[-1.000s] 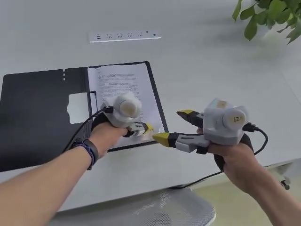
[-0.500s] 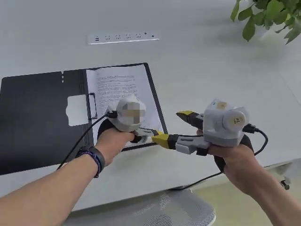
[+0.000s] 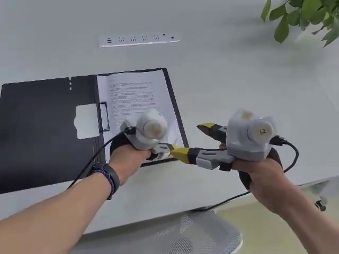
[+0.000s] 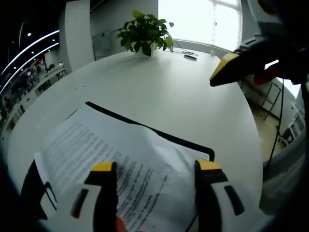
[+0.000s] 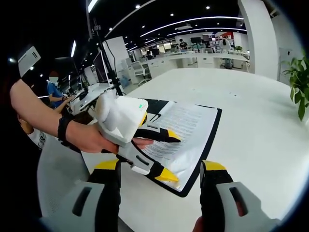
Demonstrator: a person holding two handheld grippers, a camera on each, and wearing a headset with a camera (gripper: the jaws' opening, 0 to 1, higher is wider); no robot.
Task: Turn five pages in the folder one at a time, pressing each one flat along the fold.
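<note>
Over 1 s: left gripper point(image 3: 163, 151) slid from the lower part of the page point(image 3: 139, 95) to its near right corner, at the folder point(image 3: 42, 132) edge. Right gripper point(image 3: 192, 141) edged left. Gap between its lower finger and the left gripper's fingers narrowed.

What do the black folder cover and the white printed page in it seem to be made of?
Black folder cover: probably matte plastic or coated board, flat, dull, with no glare. White printed page: thin uncoated paper, judging by the soft ripple near its corner in the left gripper view.
</note>
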